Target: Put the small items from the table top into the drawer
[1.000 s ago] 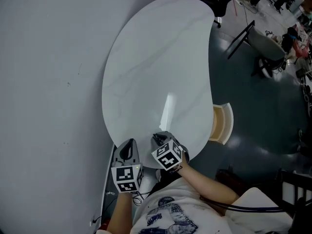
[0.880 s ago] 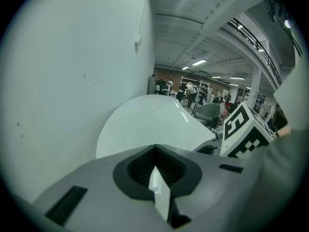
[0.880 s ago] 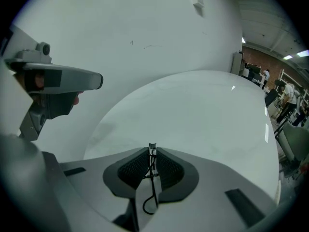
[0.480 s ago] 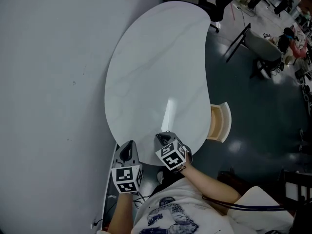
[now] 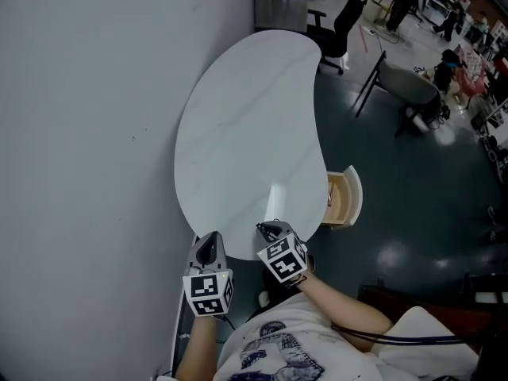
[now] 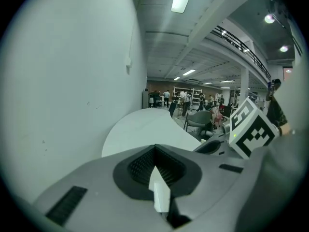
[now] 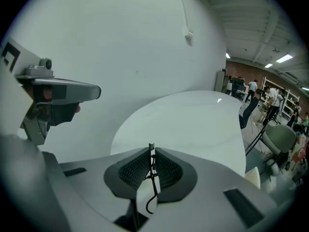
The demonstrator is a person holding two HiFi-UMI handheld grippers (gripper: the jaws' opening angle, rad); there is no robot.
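1. The right claw [image 7: 150, 150] has just been closing and is clenched on a thin black wire-like item [image 7: 151, 180], possibly a clip, above the near end of the white counter [image 5: 238, 117].
2. The left claw [image 6: 155, 151] hangs just beside it, pads clenched together with nothing plainly between them.
3. The drawer [image 5: 346, 201] stands open at the counter's right edge, apart from both claws.
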